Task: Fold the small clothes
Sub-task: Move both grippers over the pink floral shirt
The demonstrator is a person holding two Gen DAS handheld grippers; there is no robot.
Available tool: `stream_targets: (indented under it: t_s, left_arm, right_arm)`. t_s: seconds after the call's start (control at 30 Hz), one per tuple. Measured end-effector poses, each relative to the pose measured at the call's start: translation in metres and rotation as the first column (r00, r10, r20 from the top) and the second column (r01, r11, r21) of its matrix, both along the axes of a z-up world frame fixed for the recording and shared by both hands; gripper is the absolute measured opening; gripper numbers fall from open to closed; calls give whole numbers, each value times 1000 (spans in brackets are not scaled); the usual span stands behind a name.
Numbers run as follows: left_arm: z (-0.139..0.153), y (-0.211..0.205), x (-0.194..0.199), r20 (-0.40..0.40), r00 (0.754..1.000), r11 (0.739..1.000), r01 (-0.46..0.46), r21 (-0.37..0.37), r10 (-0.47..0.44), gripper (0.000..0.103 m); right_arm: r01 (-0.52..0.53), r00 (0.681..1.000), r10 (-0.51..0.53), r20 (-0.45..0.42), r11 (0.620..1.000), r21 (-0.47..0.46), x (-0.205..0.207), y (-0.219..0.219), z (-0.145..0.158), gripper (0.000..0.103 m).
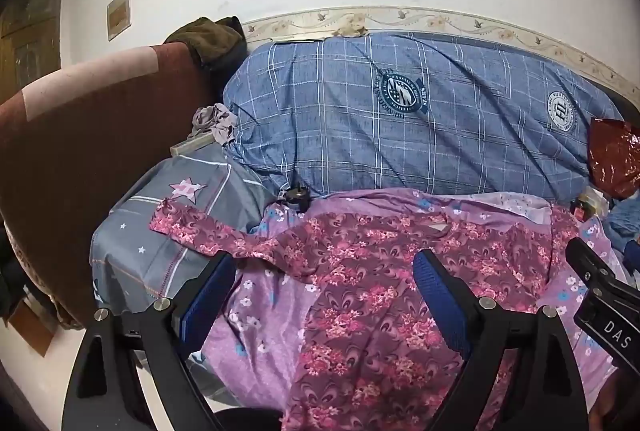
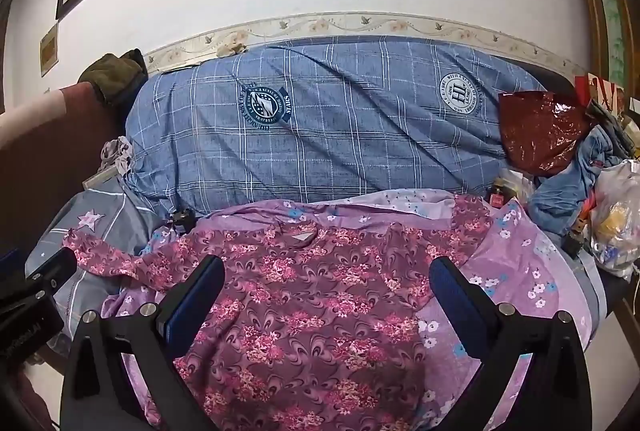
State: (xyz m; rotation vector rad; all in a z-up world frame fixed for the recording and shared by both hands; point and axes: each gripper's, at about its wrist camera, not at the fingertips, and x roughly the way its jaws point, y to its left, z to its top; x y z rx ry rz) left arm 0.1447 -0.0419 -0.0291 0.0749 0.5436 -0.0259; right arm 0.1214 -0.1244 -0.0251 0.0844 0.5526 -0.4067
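A maroon long-sleeved top with pink flowers [image 1: 372,283] lies spread flat on a lilac flowered sheet [image 1: 260,315], neck towards the back. Its left sleeve [image 1: 192,227] stretches out over a grey star-print pillow. My left gripper [image 1: 320,271] is open and empty, held above the top's left side. In the right wrist view the top [image 2: 320,311] fills the middle, its right sleeve [image 2: 472,219] folded up at the back. My right gripper [image 2: 326,275] is open and empty above the top's body. Each gripper shows at the other view's edge [image 1: 600,291] [image 2: 36,291].
A big blue checked duvet [image 2: 340,135] lies along the wall behind the top. A grey star pillow [image 1: 168,231] and a brown headboard [image 1: 80,151] are at the left. A red foil bag [image 2: 544,131], blue cloth and a plastic bag [image 2: 616,215] clutter the right.
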Motion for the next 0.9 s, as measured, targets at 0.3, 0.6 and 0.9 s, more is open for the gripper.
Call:
stream_targets:
  t_s: [0.3,0.6,0.9]
  left_arm:
    - [-5,-1,29,-28,1000,1000,-2,2,2,91]
    - [-22,-12,66,-58,998,1000,-3,9,3,91]
    - [-74,-39,151,-202,975,995,81,-51,-90,95]
  right_arm:
    - [1,1000,-1,-2,1000,4,12,-9,-13,103]
    - [20,999,-20,-35,1000,15,36,-30,-28,103]
    - [21,998,-19,-56,999,39,62,-99,-63,103]
